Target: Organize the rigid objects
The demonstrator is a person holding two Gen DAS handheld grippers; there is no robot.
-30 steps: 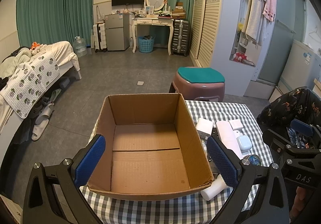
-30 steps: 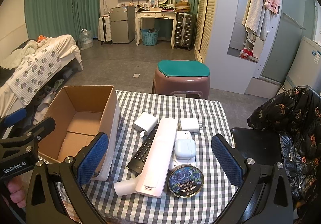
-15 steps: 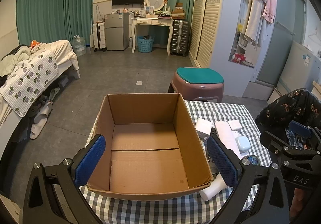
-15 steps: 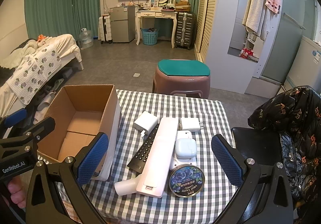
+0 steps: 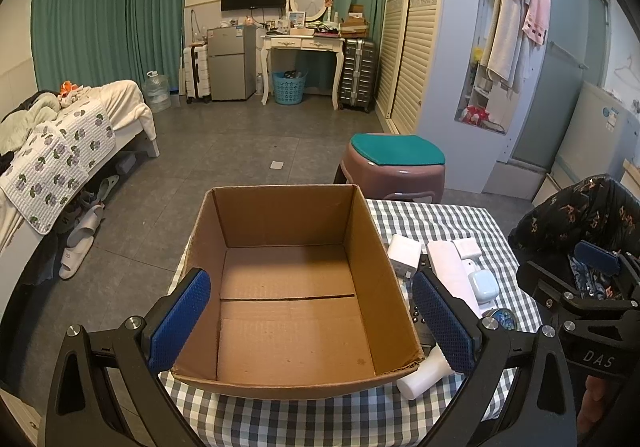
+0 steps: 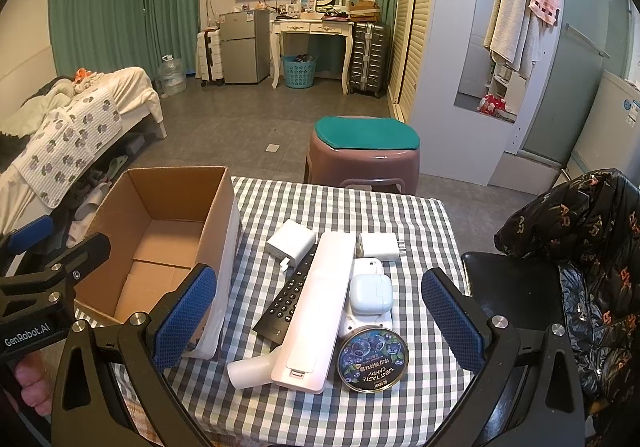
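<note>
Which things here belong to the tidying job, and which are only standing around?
For the job: cardboard box, black remote, long white remote, two chargers, earbud case, candy tin.
Not for the job: stool, jacket, bed.

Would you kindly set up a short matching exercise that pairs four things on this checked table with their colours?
Things:
1. cardboard box
2. TV remote
3. candy tin
4. earbud case

Colours:
A. black
B. pale blue-white
C. brown
D. dark blue lid with a berry picture

Pairs: 1-C, 2-A, 3-D, 4-B
</note>
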